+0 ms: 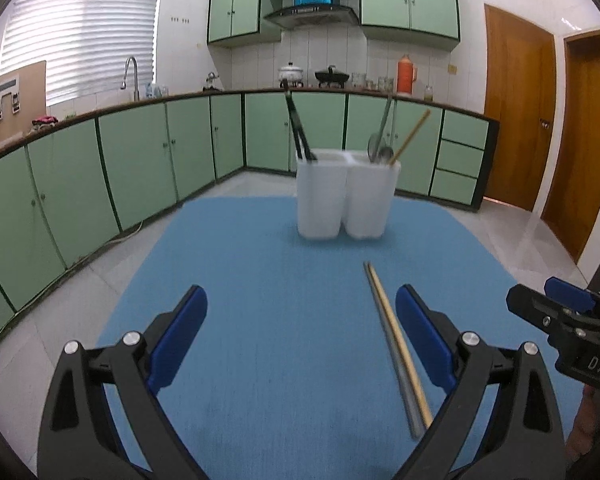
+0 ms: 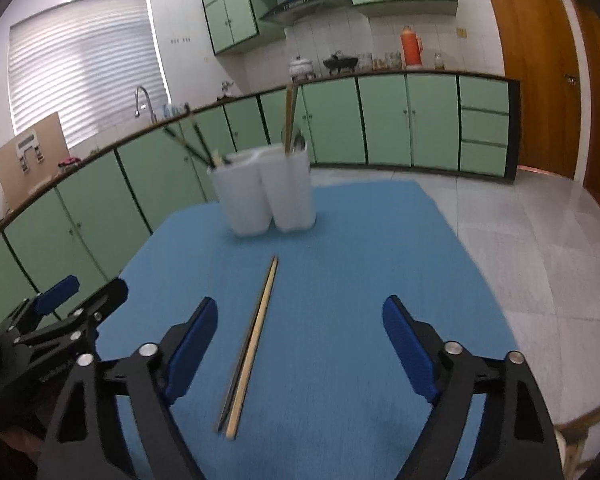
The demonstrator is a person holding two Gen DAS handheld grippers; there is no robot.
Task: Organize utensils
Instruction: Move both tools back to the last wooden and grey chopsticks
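Note:
A white two-compartment utensil holder [image 1: 346, 196] [image 2: 266, 196] stands at the far end of the blue mat [image 1: 260, 320] [image 2: 340, 280]. Its left compartment holds black chopsticks [image 1: 298, 128] [image 2: 188, 140]; its right holds metal spoons [image 1: 380, 140] and a wooden chopstick [image 1: 412, 132]. A wooden chopstick [image 1: 400, 348] [image 2: 254, 344] and a grey metal one [image 1: 392, 356] [image 2: 236, 376] lie side by side on the mat. My left gripper [image 1: 300, 332] is open and empty above the mat, the pair near its right finger. My right gripper [image 2: 300, 344] is open and empty, the pair near its left finger.
Green kitchen cabinets [image 1: 140, 152] and a counter with a sink tap [image 1: 130, 76], pots and an orange flask [image 1: 406, 74] run behind the table. Wooden doors [image 1: 520, 112] stand at the right. The other gripper shows at each view's edge [image 1: 564, 320] [image 2: 60, 320].

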